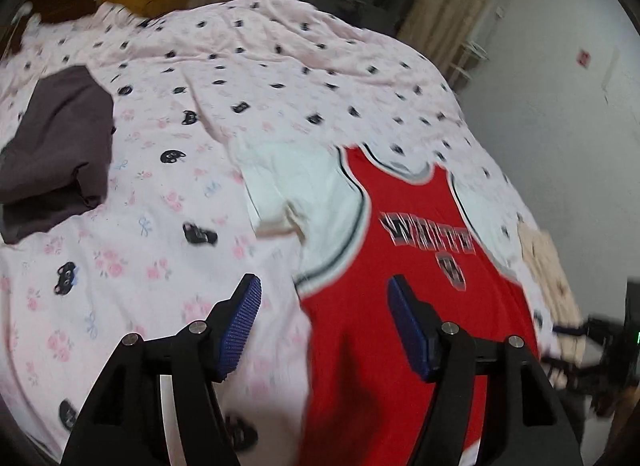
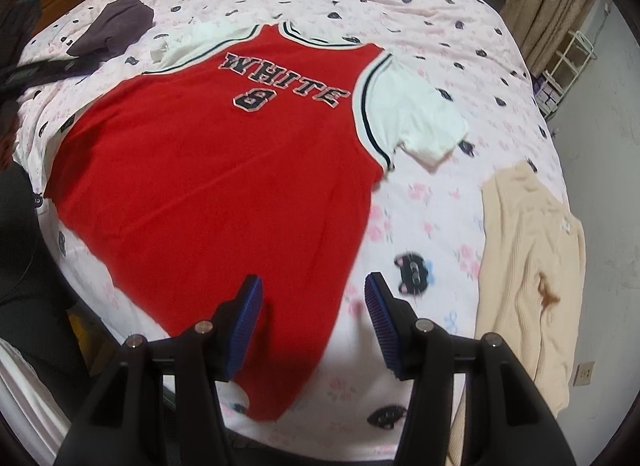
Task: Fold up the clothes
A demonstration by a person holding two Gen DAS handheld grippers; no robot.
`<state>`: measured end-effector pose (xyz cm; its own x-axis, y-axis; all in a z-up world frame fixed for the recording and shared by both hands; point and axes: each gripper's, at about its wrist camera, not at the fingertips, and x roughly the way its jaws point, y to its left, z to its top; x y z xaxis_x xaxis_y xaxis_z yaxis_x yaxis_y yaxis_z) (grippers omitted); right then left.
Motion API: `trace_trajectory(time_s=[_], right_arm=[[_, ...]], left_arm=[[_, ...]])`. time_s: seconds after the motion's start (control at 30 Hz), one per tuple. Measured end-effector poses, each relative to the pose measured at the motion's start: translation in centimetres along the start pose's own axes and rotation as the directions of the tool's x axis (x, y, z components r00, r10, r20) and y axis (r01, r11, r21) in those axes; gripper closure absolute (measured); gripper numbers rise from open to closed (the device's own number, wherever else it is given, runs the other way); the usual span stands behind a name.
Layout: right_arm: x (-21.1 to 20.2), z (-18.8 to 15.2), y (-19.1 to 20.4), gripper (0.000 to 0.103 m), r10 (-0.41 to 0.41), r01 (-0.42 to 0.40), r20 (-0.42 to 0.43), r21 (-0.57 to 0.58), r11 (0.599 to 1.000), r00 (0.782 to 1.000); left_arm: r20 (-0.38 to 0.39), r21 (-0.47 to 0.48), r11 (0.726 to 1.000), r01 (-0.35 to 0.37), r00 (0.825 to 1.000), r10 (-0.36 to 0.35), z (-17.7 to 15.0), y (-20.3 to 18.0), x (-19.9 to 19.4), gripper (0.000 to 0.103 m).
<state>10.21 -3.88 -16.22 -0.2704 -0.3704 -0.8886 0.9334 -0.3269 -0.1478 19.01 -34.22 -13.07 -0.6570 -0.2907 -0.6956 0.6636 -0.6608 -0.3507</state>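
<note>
A red basketball jersey (image 2: 224, 169) with white short sleeves (image 2: 424, 117), lettered "WHITE 8", lies spread flat, front up, on the bed. It also shows in the left wrist view (image 1: 400, 306). My left gripper (image 1: 324, 330) is open and empty, above the jersey's left side edge near the hem. My right gripper (image 2: 314, 326) is open and empty, above the jersey's lower right corner. Neither gripper touches the cloth.
The bed has a pink sheet (image 2: 440, 25) with black cat and flower prints. A dark brown garment (image 1: 56, 145) lies crumpled at the far left, also seen in the right wrist view (image 2: 116, 25). A cream knit garment (image 2: 528, 258) lies at the bed's right edge.
</note>
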Motion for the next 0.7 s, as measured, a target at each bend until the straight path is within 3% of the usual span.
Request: trace_trajectory(time_s=[0.07, 0.23, 0.5, 0.7], right_arm=[[0.2, 1.2, 0.5, 0.048, 0.001, -0.001, 0.006, -0.022, 1.000, 1.000], [0.7, 6.2, 2.6, 0.048, -0.004, 0.008, 0.034, -0.118, 0.993, 0.999], [2.0, 14.3, 6.1, 0.048, -0.002, 0.020, 0.082, -0.216, 0.976, 0.997], [3.4, 18.1, 8.1, 0.048, 0.004, 0.018, 0.096, -0.228, 0.974, 0.995]], left_arm=[[0.011, -0.097, 0.995, 0.025, 1.000, -0.024, 1.6, 1.6, 1.7, 0.042], [0.012, -0.211, 0.976, 0.047, 0.999, -0.045, 2.7, 3.9, 4.7, 0.042], [0.007, -0.376, 0.921, 0.103, 0.994, -0.109, 1.3, 6.1, 6.7, 0.043], [0.047, -0.401, 0.892, 0.206, 0.978, -0.205, 1.1, 5.3, 7.0, 0.042]])
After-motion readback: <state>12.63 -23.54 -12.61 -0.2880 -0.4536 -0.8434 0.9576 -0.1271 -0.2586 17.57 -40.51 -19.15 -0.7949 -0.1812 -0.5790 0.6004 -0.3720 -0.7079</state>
